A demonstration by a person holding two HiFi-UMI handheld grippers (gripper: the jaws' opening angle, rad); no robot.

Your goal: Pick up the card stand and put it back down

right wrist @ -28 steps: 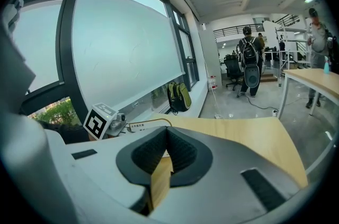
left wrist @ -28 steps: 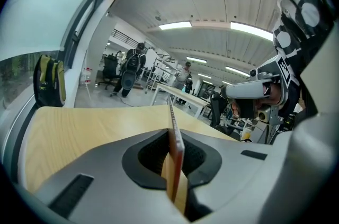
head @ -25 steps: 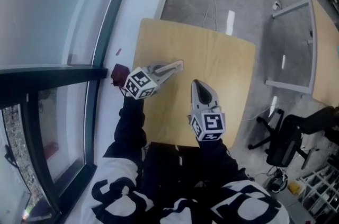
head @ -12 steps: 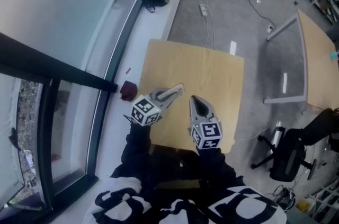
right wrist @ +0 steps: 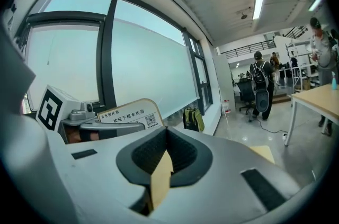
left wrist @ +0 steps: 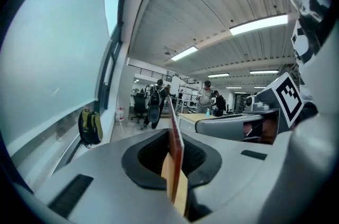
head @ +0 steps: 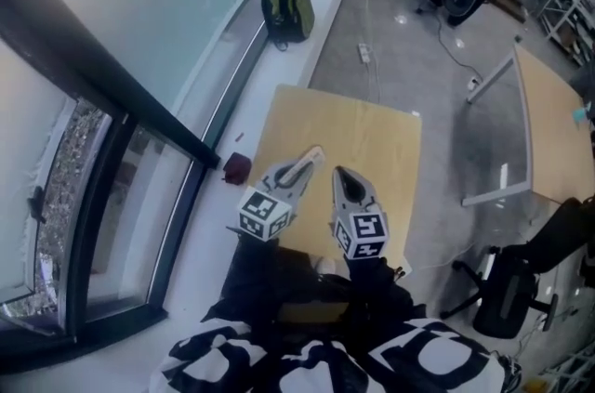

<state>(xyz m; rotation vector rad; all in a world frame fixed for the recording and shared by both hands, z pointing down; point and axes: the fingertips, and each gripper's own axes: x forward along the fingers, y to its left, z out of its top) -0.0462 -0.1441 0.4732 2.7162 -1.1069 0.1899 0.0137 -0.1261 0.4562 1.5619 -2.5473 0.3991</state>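
Observation:
My left gripper (head: 311, 157) is raised above the wooden table (head: 372, 136) and is shut on the card stand (head: 299, 168), a thin card. In the left gripper view the card stand (left wrist: 175, 135) stands edge-on between the pads, its red-brown edge upright. From the right gripper view its white printed face (right wrist: 127, 112) shows sticking up from the left gripper (right wrist: 90, 125). My right gripper (head: 342, 173) hangs beside it to the right at about the same height, its jaws (right wrist: 164, 164) shut with nothing held.
A green backpack (head: 286, 7) leans by the window wall at the far left. A small dark red box (head: 237, 168) lies left of the table. A second table (head: 548, 122) and an office chair (head: 507, 289) stand at the right. People stand far off (left wrist: 153, 101).
Both grippers have risen well above the table, the left still gripping the card stand. The table now looks smaller and more of the room shows.

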